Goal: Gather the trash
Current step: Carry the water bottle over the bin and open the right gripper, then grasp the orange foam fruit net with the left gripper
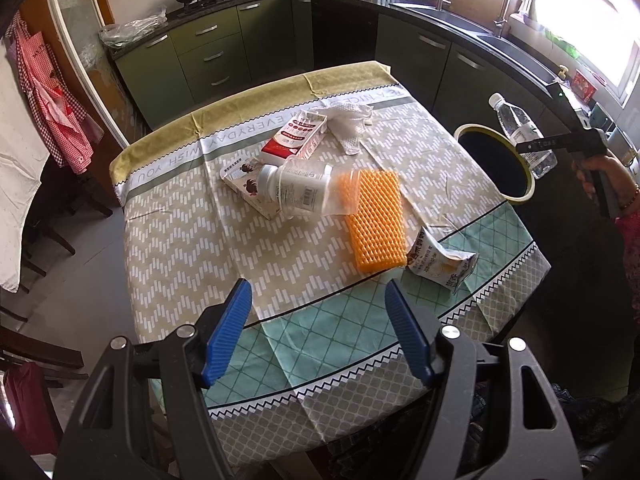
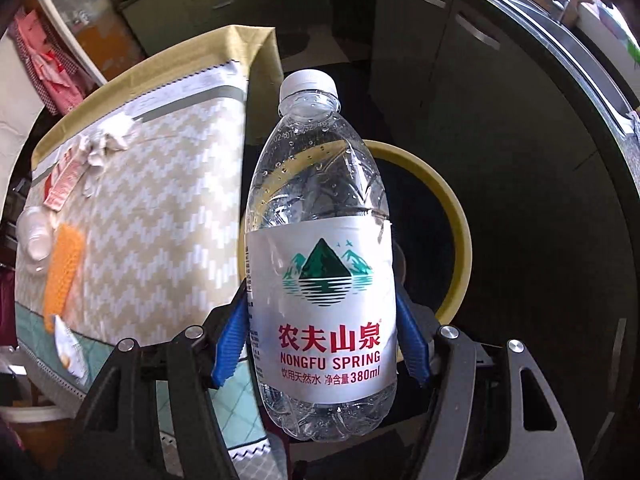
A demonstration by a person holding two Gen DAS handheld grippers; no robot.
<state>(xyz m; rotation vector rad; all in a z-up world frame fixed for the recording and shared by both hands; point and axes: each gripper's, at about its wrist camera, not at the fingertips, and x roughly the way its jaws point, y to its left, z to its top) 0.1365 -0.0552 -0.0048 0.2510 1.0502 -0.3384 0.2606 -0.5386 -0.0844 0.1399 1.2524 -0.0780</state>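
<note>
My right gripper (image 2: 322, 320) is shut on a clear Nongfu Spring water bottle (image 2: 320, 256) and holds it upright over a round bin with a yellow rim (image 2: 452, 208) beside the table. The bottle (image 1: 524, 136) and bin (image 1: 496, 162) also show in the left wrist view. My left gripper (image 1: 318, 312) is open and empty above the table's near edge. On the tablecloth (image 1: 192, 240) lie a white pill bottle (image 1: 292, 188), an orange foam net (image 1: 376, 216), a torn snack wrapper (image 1: 444, 266), a red-white carton (image 1: 296, 138), a small box (image 1: 244, 188) and a crumpled white glove (image 1: 348, 124).
Green kitchen cabinets (image 1: 208, 48) and a dark counter with sink (image 1: 452, 12) ring the table at the back and right. Dark chairs (image 1: 44, 240) and hanging red checked cloth (image 1: 52, 92) stand at the left. The person's hand (image 1: 600, 176) holds the right gripper.
</note>
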